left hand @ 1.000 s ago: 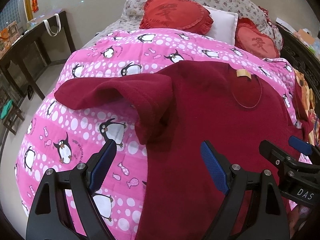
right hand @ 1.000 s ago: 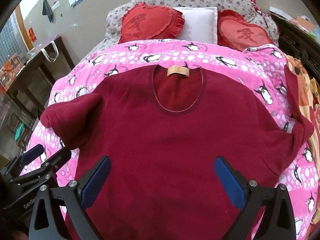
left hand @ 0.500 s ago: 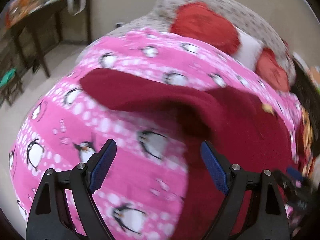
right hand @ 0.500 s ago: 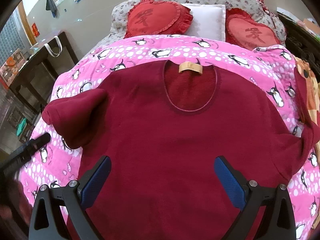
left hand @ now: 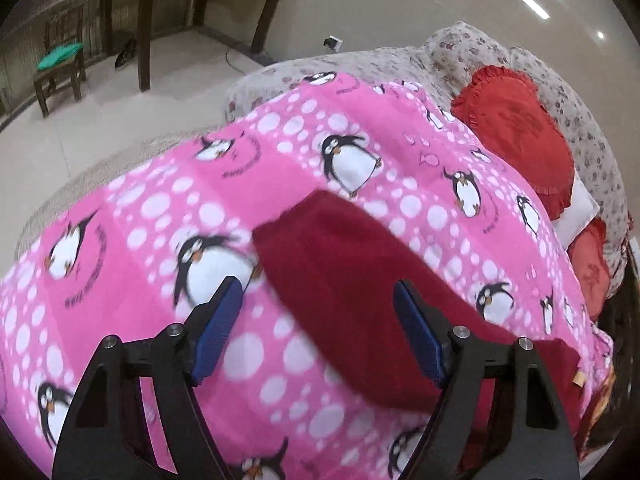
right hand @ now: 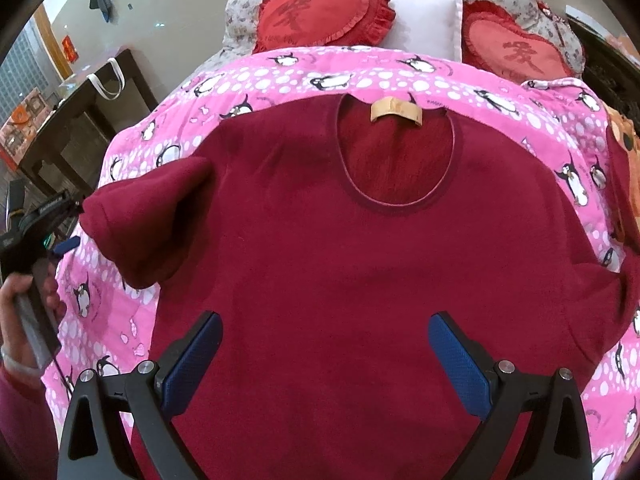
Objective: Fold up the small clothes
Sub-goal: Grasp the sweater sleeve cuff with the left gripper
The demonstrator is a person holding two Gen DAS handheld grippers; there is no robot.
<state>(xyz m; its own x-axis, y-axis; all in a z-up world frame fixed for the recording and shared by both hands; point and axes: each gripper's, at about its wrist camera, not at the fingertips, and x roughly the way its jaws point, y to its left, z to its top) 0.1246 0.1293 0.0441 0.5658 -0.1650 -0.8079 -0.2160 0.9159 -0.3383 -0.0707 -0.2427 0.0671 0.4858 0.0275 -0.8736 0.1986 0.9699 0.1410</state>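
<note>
Maroon shirt (right hand: 360, 264) lies flat on a pink penguin quilt (right hand: 460, 76), collar toward the heart cushions (right hand: 320, 12), its long axis running from the pillows to the near edge. Since a second ago the left gripper (left hand: 318, 328) has swung from the hem out to the left sleeve (left hand: 340, 272); its jaws are closing, the cuff between them, untouched. Right gripper (right hand: 324, 360) hovers spread over the shirt's lower body, a touch lower than before.
</note>
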